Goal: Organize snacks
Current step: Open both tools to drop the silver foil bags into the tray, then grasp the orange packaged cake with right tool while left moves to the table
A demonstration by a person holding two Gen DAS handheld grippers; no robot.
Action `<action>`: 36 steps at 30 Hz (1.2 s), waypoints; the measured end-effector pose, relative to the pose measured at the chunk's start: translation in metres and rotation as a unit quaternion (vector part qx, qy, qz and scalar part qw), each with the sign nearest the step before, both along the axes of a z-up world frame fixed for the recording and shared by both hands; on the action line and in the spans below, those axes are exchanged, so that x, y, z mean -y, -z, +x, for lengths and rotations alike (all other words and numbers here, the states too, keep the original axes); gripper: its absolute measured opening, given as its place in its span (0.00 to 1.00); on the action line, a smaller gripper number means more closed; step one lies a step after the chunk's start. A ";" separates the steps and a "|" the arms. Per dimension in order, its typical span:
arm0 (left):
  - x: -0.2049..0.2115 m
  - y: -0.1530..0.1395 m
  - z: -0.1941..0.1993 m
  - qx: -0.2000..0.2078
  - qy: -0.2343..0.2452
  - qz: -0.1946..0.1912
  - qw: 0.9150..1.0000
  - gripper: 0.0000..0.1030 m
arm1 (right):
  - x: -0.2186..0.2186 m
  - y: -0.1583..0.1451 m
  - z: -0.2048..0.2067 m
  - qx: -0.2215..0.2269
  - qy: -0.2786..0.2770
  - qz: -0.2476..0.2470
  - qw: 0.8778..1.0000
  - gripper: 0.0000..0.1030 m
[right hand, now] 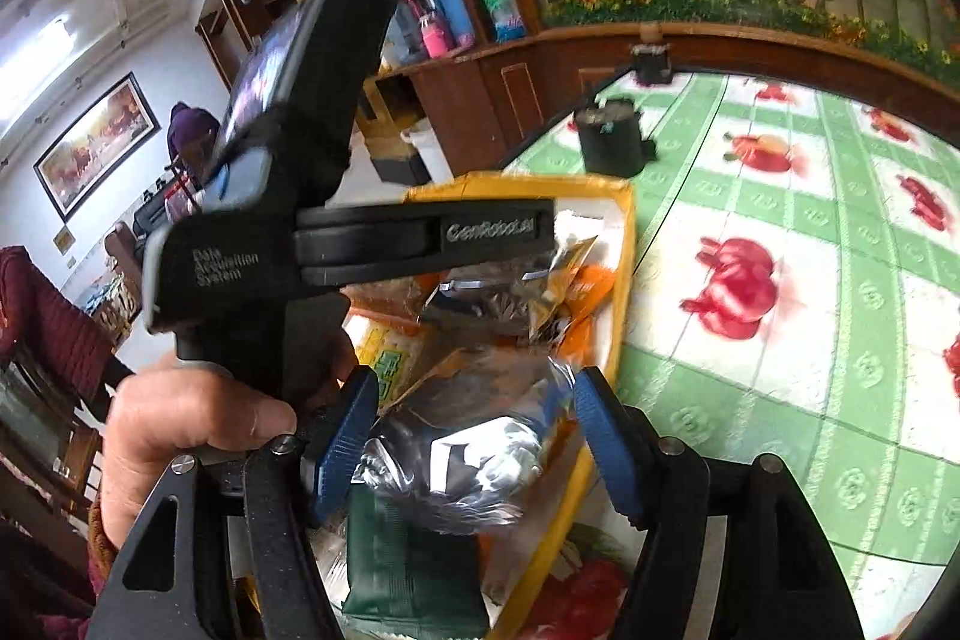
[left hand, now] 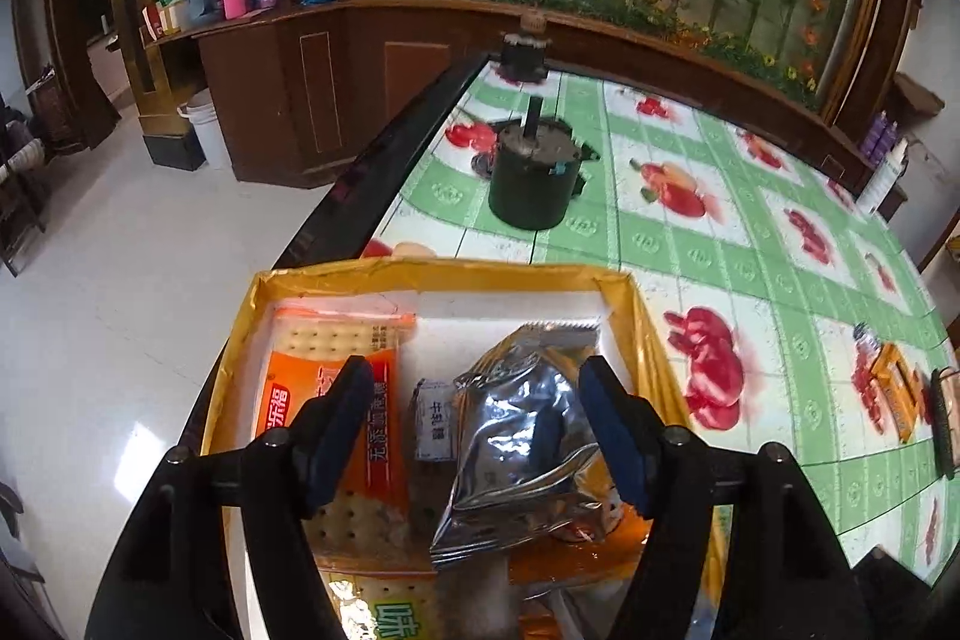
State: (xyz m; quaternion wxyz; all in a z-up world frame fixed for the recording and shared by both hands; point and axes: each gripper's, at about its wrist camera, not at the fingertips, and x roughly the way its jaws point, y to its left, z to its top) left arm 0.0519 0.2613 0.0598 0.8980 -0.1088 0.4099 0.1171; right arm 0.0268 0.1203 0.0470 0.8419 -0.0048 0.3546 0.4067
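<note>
**Both tongs over a crowded snack box**

My left tongs stand open astride the silver packet, pads not pressing it. My right tongs gape over another foil pouch. The yellow box sits at the table's left edge; I judge a hard nudge could tip it off, or my tools could collide.

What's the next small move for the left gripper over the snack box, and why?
Probably lift the left gripper straight up out of the yellow box. Its jaws stand apart, and the silver foil packet lies between them on the other snacks, beside the orange cracker pack, with neither pad visibly pressing on it, so it looks released.
</note>
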 end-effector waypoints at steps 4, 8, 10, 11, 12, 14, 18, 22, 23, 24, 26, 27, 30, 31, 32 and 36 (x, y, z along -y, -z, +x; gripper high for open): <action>0.003 -0.006 -0.002 0.018 0.005 -0.009 1.000 0.68 | 0.025 -0.014 0.005 0.014 0.012 0.027 0.999 0.70; 0.009 -0.008 -0.002 0.026 0.014 -0.006 1.000 0.68 | 0.073 -0.025 0.017 0.033 0.045 0.043 0.998 0.70; 0.013 -0.009 -0.003 0.032 0.018 -0.004 0.999 0.68 | 0.111 -0.026 0.030 0.045 0.089 0.040 0.994 0.70; 0.014 -0.010 -0.003 0.034 0.020 -0.004 0.999 0.68 | 0.126 -0.025 0.035 0.047 0.110 0.039 0.992 0.70; 0.015 -0.011 -0.004 0.036 0.023 -0.004 0.999 0.68 | 0.149 -0.023 0.044 0.044 0.137 0.042 0.989 0.70; 0.019 -0.013 -0.005 0.041 0.029 -0.004 0.999 0.68 | 0.190 -0.015 0.065 0.019 0.187 0.038 0.981 0.70; 0.028 -0.017 -0.009 0.052 0.039 0.003 0.998 0.68 | 0.267 -0.006 0.098 -0.011 0.285 0.030 0.958 0.70; 0.039 -0.026 -0.015 0.076 0.056 0.008 0.996 0.68 | 0.308 0.002 0.121 -0.037 0.321 0.021 0.946 0.70; 0.040 -0.027 -0.015 0.080 0.059 0.007 0.995 0.68 | 0.314 0.006 0.126 -0.039 0.330 0.014 0.943 0.70; 0.041 -0.028 -0.015 0.082 0.063 0.007 0.995 0.68 | 0.319 0.012 0.135 -0.049 0.336 0.010 0.941 0.70; 0.045 -0.028 -0.016 0.084 0.071 0.008 0.994 0.68 | 0.325 0.024 0.148 -0.069 0.340 0.003 0.938 0.70; 0.047 -0.028 -0.016 0.085 0.074 0.010 0.994 0.68 | 0.329 0.029 0.150 -0.076 0.339 0.008 0.938 0.70; 0.051 -0.030 -0.017 0.092 0.081 0.011 0.992 0.68 | 0.328 0.039 0.156 -0.110 0.310 0.033 0.944 0.70; 0.052 -0.031 -0.017 0.096 0.084 0.010 0.992 0.68 | 0.325 0.037 0.153 -0.112 0.296 0.034 0.948 0.70; 0.053 -0.032 -0.018 0.100 0.085 0.007 0.991 0.68 | 0.319 0.034 0.150 -0.107 0.281 0.029 0.953 0.74; 0.056 -0.035 -0.019 0.106 0.083 0.006 0.991 0.68 | 0.292 0.025 0.136 -0.051 0.256 -0.031 0.965 0.88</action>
